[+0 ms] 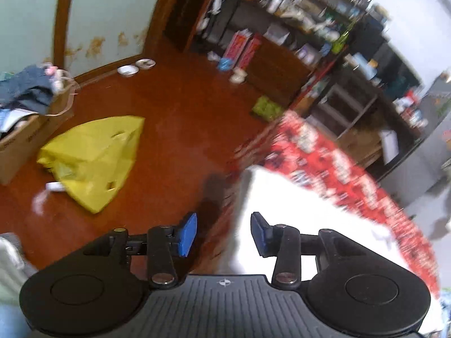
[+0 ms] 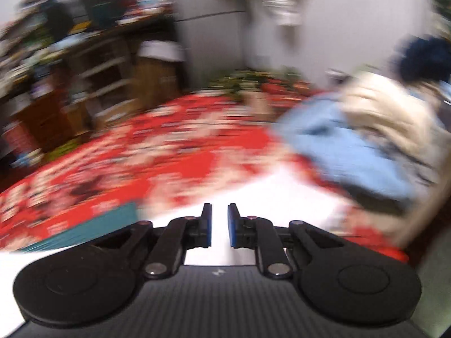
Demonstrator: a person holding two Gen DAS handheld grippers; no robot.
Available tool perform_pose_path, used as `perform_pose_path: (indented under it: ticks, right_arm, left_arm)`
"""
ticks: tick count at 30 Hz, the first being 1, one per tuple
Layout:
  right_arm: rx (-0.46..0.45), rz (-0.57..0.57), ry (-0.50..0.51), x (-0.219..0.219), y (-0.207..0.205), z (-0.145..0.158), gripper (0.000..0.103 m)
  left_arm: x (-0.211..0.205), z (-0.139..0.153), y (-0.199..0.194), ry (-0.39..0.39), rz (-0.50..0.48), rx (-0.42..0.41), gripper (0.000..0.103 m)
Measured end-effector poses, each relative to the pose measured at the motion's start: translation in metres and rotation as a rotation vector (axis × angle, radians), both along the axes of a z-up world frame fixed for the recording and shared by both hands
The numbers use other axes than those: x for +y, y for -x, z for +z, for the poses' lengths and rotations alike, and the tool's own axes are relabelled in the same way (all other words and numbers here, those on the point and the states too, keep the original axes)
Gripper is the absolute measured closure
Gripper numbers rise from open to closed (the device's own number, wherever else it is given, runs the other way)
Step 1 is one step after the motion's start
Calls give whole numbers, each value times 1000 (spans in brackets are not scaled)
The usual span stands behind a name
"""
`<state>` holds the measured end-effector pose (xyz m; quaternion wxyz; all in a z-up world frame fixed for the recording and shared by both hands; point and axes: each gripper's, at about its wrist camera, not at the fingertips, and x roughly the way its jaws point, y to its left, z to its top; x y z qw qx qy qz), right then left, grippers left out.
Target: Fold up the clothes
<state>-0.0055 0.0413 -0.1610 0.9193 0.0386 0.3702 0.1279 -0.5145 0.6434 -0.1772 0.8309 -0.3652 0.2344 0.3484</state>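
Left gripper (image 1: 223, 232) up close, blue pads (image 1: 188, 235) spread wide w/ nothing between, hanging over the table edge. White garment (image 1: 304, 225) lies flat on the red patterned tablecloth (image 1: 352, 174), one corner pointing toward the far-left table edge; long axis can't be told, too blurred. Right gripper (image 2: 219, 224) just above that white cloth, jaws narrow w/ a slim gap, empty. Right side: pile of light-blue and cream clothes (image 2: 355, 140) on the table, near the white piece. Floor left: yellow bag (image 1: 93, 157), cardboard box (image 1: 19, 143) w/ denim, two bowls (image 1: 135, 67) by the wall. Cluttered shelves (image 1: 296, 28) behind.
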Motion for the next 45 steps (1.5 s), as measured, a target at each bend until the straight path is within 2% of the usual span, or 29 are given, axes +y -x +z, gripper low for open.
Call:
perform_pose_path:
  ticks: [2,6,8,10,13,17,21,24,25,26,27,30,34,35,37,40,42,44,45]
  right_arm:
    - [-2,160,-33,55,8,0,89]
    - [4,475,-91,172,34,-6,89]
    - [21,618,-116,229,50,-10,89]
    - [54,746,-151,284,64,-14,89]
    - [189,803,-231,346,62,-24,88]
    - [427,755,-289,396,45,-47,78]
    - [561,680,-299,408,33,-62,78]
    - [608,651,-323,411,27,-67,79]
    - [620,643,-332,412,25,-69,84]
    - [632,635,-341,413,22,-70,100]
    - [623,626,-338,415,21,-70,101]
    - [513,617,-308,426,18,-65,101]
    - [467,641,-207,444,17,-80,101]
    - [454,647,-220,440,16,-82,101]
    - [431,656,-249,432,14,-86,100]
    - [361,564,-223,413,-1,-82,99]
    - [376,522,-311,388,-15,-76,99]
    - [340,540,-363,368,-16,-62,99]
    - [321,595,-365,363,-11,-55,98]
  left_arm:
    - [-2,0,-21,-22,-62,-34,75]
    - [-1,-15,-67,-29,-127,-54,76]
    - [4,-24,-85,-18,-138,-58,83]
    - [9,-32,-100,-15,-149,-53,83]
    - [16,-40,-112,-17,-167,-17,83]
    - [22,-41,-113,-24,-188,13,83]
    - [23,-41,-113,-36,-212,20,83]
    - [20,-44,-116,-58,-236,34,83]
    - [20,-45,-117,-61,-241,36,83]
    - [20,-47,-119,-60,-240,36,83]
    - [21,-49,-120,-57,-237,37,83]
    - [22,-55,-123,-65,-239,68,83]
    - [21,-59,-125,-97,-236,107,95]
    - [21,-59,-125,-105,-231,121,100]
    - [25,-58,-124,-93,-213,126,100]
    - [31,-49,-118,-85,-172,121,100]
    - [34,-40,-113,-93,-142,120,100]
    - [38,-31,-107,-102,-112,120,100]
    - [40,-26,-104,-106,-97,119,99]
